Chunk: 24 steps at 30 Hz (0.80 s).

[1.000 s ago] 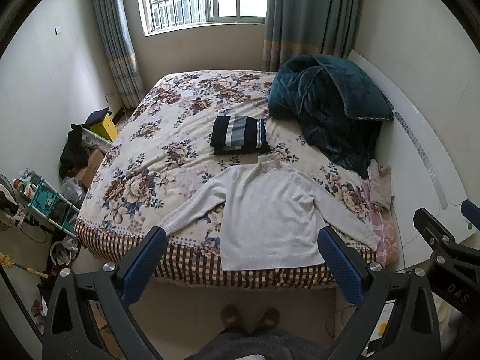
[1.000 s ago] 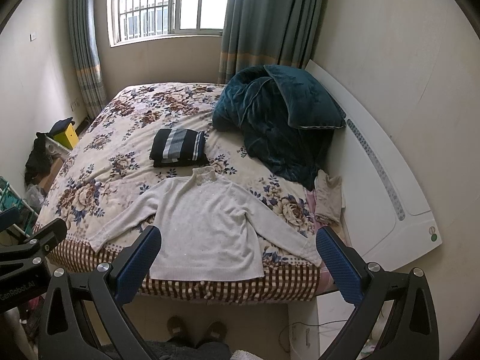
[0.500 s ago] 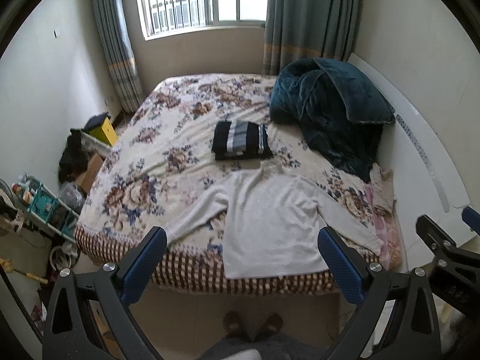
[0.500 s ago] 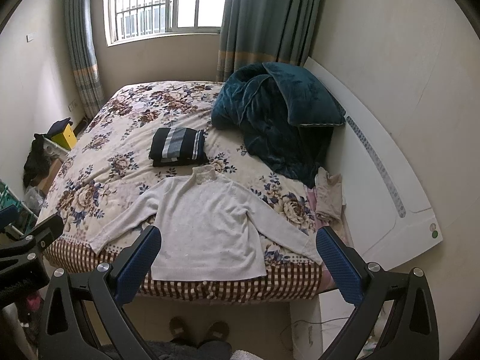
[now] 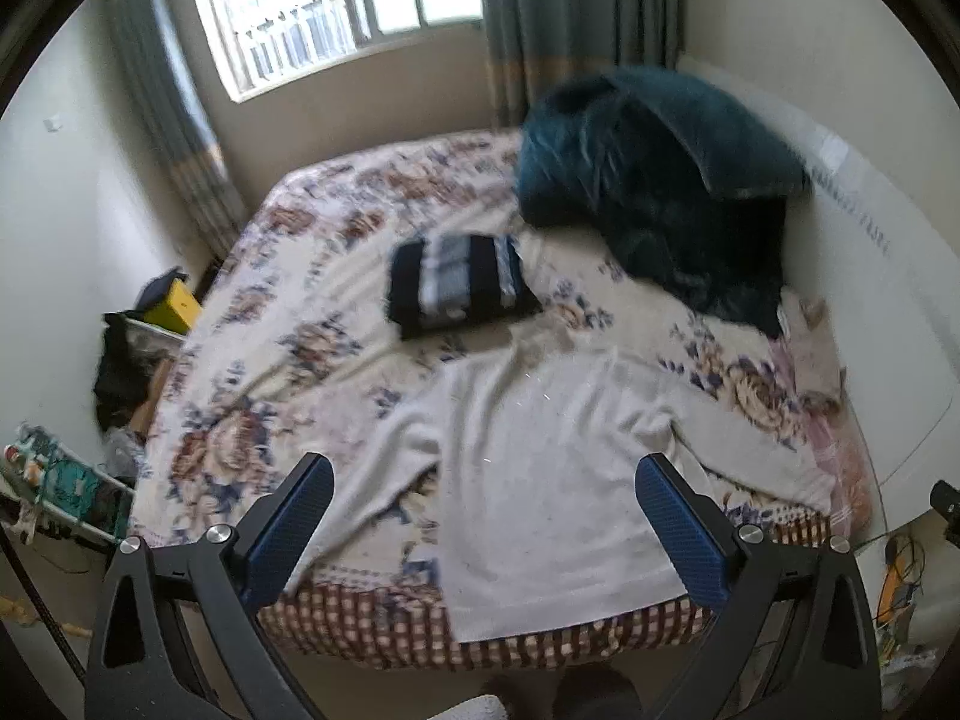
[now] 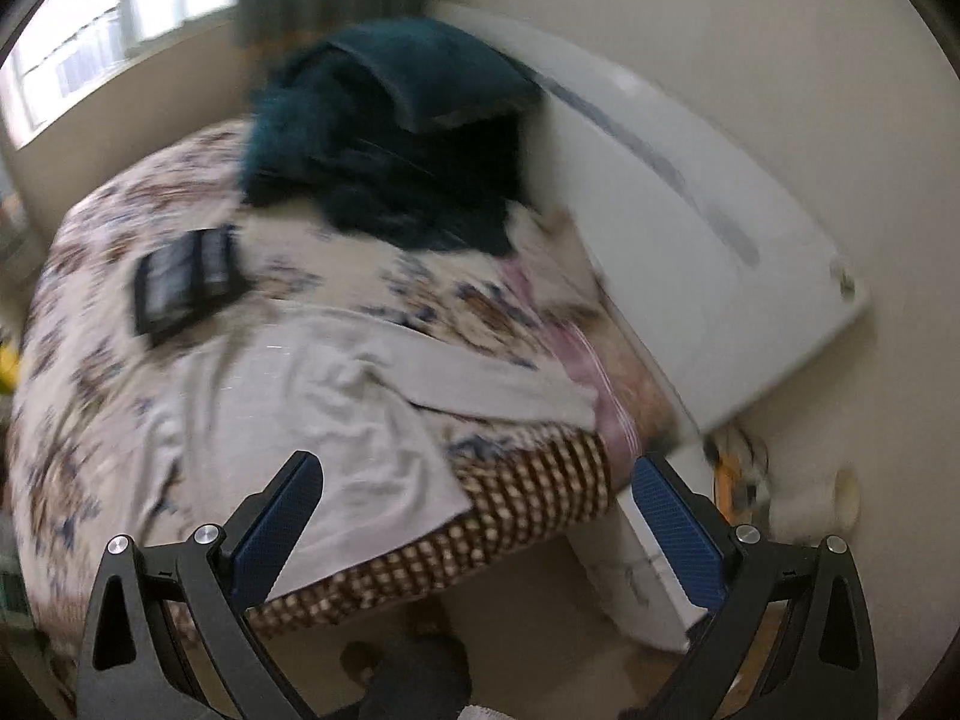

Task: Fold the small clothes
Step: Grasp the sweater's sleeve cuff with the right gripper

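A cream long-sleeved sweater (image 5: 540, 450) lies spread flat on the near part of the floral bed (image 5: 288, 348), hem at the checked front edge, sleeves out to both sides. It also shows in the right wrist view (image 6: 312, 408). A folded dark striped garment (image 5: 459, 285) lies beyond its collar and shows in the right wrist view (image 6: 183, 282). My left gripper (image 5: 480, 516) is open and empty, above the sweater's hem. My right gripper (image 6: 474, 510) is open and empty, over the bed's front right corner near the right sleeve (image 6: 498, 387).
A teal quilt and pillow (image 5: 654, 180) are piled at the bed's far right. A white headboard panel (image 6: 690, 228) runs along the right wall. Clutter and a yellow box (image 5: 171, 306) sit on the floor at the left. Toilet paper rolls (image 6: 810, 504) stand by the wall.
Both grippers have moved closer to the bed and lower. The right gripper has swung to the right, toward the bed's corner. The sweater has not moved.
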{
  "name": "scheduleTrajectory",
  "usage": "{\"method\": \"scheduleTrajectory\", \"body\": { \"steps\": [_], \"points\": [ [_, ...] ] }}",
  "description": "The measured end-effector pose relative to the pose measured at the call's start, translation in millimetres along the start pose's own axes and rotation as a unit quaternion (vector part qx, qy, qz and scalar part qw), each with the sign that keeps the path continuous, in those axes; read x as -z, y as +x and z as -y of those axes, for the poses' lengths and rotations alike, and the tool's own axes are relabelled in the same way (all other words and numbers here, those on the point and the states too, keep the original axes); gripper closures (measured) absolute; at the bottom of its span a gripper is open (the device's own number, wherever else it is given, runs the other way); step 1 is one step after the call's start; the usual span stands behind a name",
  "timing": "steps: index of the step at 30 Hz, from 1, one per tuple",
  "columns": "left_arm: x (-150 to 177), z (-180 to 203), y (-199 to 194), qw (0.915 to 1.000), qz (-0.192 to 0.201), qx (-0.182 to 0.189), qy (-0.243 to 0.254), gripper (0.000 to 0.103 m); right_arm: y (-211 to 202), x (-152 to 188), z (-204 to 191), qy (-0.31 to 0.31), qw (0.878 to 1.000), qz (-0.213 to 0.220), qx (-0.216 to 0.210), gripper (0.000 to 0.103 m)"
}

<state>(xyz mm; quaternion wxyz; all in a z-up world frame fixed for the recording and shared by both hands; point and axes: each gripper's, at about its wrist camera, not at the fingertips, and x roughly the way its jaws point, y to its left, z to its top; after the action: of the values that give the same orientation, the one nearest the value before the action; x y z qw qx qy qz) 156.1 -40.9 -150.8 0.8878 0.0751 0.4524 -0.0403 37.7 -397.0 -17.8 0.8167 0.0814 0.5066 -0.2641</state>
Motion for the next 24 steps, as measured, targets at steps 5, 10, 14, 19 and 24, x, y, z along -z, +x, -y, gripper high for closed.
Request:
{"method": "scheduleTrajectory", "body": {
  "steps": [5, 10, 14, 19, 24],
  "points": [
    [-5.4, 45.9, 97.1, 0.9977, -0.056, -0.026, 0.027, 0.0, 145.5, -2.9, 67.2, 0.094, 0.992, -0.07, 0.036, 0.0],
    [-3.3, 86.3, 193.1, 0.9909, -0.126, -0.035, 0.032, 0.0, 304.3, 2.3, 134.7, 0.187, 0.972, -0.136, 0.045, 0.0],
    [17.2, 107.8, 283.5, 0.98, -0.192, -0.042, 0.029, 0.0, 417.8, 19.6, 170.0, 0.254, 0.95, -0.175, 0.059, 0.0],
    [51.8, 110.2, 370.9, 0.9625, -0.261, -0.07, 0.021, 0.0, 533.4, 48.7, 202.6, 0.34, 0.919, -0.196, 0.033, 0.015],
    [80.5, 86.6, 428.0, 0.9504, -0.299, -0.083, -0.016, 0.0, 601.1, 74.3, 218.7, 0.445, 0.877, -0.182, -0.01, 0.059]
  ]
}}
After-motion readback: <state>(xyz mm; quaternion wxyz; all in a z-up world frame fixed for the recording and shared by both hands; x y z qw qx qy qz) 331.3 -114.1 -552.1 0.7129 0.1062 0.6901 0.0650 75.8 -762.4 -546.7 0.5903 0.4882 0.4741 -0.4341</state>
